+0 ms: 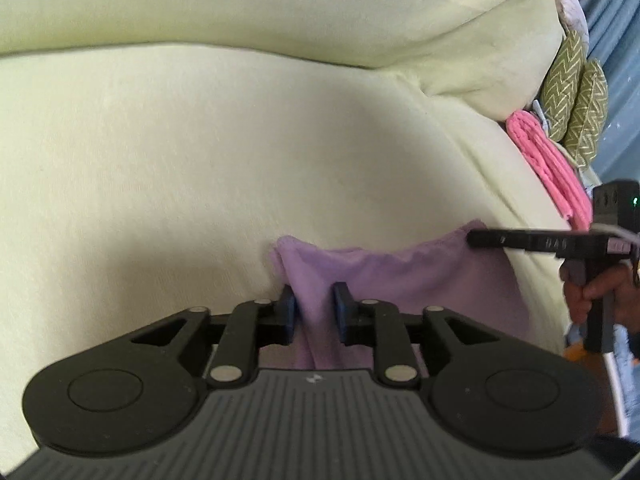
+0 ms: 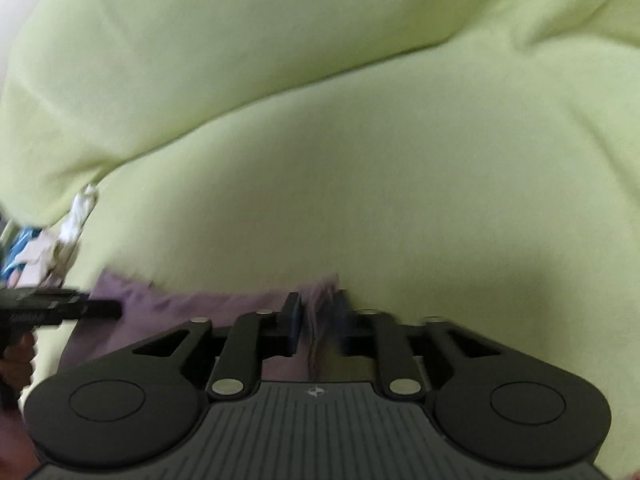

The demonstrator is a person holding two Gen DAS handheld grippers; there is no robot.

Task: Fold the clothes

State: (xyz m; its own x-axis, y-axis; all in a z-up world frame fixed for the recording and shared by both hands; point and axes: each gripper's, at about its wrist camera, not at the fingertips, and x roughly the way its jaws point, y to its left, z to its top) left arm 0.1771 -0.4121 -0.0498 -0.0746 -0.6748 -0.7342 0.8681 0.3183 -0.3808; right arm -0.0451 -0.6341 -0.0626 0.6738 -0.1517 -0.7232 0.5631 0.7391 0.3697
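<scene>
A lilac garment (image 1: 400, 276) lies on a pale yellow-green sofa seat (image 1: 200, 160). My left gripper (image 1: 315, 308) has its blue pads on either side of a bunched fold at the garment's left corner and looks shut on it. My right gripper (image 1: 476, 239) reaches in from the right and touches the garment's far right corner. In the right wrist view the garment (image 2: 192, 308) is blurred; my right gripper (image 2: 319, 316) holds a fold of it between its pads. The left gripper (image 2: 100, 309) shows at the left edge there.
The sofa backrest (image 1: 280, 8) rises behind the seat. A folded pink cloth (image 1: 548, 160) and two green zigzag cushions (image 1: 576, 96) sit at the sofa's right end. A pile of light clothes (image 2: 48, 248) lies at the left in the right wrist view.
</scene>
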